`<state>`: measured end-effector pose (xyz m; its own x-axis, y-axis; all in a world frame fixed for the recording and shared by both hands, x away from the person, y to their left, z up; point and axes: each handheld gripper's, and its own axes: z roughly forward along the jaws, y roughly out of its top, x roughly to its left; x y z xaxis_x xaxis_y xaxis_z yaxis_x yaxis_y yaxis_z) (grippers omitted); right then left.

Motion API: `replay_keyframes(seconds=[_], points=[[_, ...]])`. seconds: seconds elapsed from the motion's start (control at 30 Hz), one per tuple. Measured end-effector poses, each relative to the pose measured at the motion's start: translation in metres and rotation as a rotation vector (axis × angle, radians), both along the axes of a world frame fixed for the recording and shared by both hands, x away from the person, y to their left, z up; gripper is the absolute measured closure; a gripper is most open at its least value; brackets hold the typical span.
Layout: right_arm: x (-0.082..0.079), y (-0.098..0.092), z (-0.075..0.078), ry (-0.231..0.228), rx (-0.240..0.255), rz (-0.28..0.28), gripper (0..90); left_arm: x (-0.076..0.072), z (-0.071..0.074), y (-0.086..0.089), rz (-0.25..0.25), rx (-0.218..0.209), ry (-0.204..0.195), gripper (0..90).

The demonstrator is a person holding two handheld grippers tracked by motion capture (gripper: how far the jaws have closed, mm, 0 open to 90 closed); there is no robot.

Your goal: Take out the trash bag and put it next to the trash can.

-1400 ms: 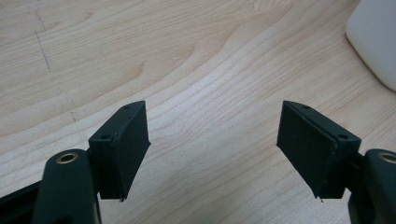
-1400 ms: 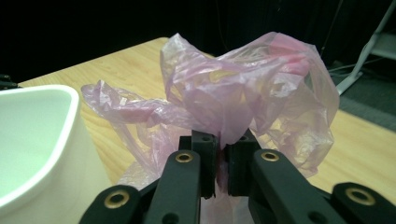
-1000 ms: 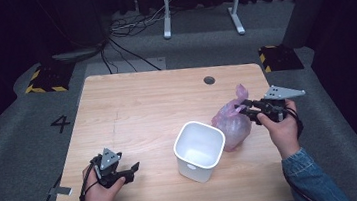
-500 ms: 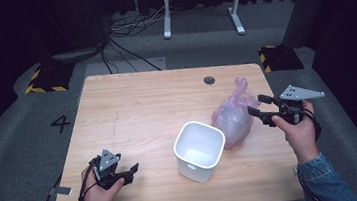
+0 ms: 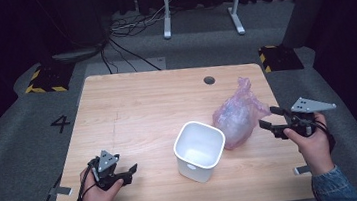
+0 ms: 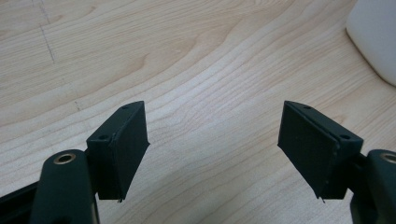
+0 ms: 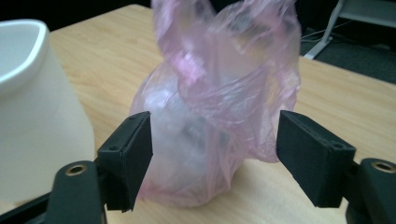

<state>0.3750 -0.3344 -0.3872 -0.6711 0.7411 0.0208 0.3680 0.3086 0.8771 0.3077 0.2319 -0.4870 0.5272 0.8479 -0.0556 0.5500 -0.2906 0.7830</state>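
A pink translucent plastic bag (image 5: 238, 114) (image 7: 219, 107), knotted at the top and stuffed, stands on the wooden table (image 5: 142, 109) right of a white square bin (image 5: 199, 150) (image 7: 32, 107). My right gripper (image 5: 269, 117) (image 7: 215, 158) sits just right of the bag, drawn back from it. Its jaws have just been opening and nothing is between them. My left gripper (image 5: 132, 171) (image 6: 212, 149) rests open over bare wood near the front left edge, with the bin's corner (image 6: 376, 37) off to its right.
A round cable hole (image 5: 209, 80) lies near the table's far edge. On the floor beyond are a metal stand (image 5: 201, 2), cables and yellow-black blocks (image 5: 43, 80). A painted number 4 (image 5: 61, 124) marks the grey floor at left.
My right gripper let go of the bag, opened and drew back to the right. The bag now stands free and has puffed upright. The left gripper has kept still.
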Motion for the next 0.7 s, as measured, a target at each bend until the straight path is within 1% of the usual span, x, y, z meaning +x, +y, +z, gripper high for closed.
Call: replay_keyframes(seconds=[0.03,0.07,0.13,0.2,0.33,0.37,0.5,0.63,0.7], points=[[-0.001,-0.001,-0.003,0.009,-0.008,0.003,24.8,0.000,-0.001,0.000,0.003,-0.003,0.004,23.6],[-0.002,-0.001,-0.006,0.019,-0.022,0.007,23.6,-0.001,-0.001,0.001,0.001,0.002,0.008,23.5],[-0.004,-0.004,-0.012,0.034,-0.040,0.006,23.3,-0.001,-0.002,0.002,0.004,0.001,0.010,23.5],[-0.007,-0.008,-0.020,0.049,-0.045,0.000,22.3,-0.002,-0.002,0.003,0.008,0.001,0.010,23.5],[-0.010,-0.011,-0.028,0.064,-0.055,-0.010,20.3,-0.001,-0.003,0.003,0.011,0.001,0.009,23.5],[-0.011,-0.012,-0.031,0.067,-0.058,-0.012,19.7,-0.001,-0.003,0.003,0.007,0.002,0.015,23.4],[-0.014,-0.014,-0.042,0.086,-0.072,-0.028,16.2,0.000,-0.004,0.002,0.004,0.006,0.016,23.4],[-0.017,-0.018,-0.054,0.102,-0.118,-0.061,16.0,0.001,-0.004,0.001,-0.001,0.006,0.018,23.3],[-0.018,-0.019,-0.060,0.122,-0.116,-0.064,16.0,0.002,-0.004,0.000,-0.003,0.008,0.018,23.2]])
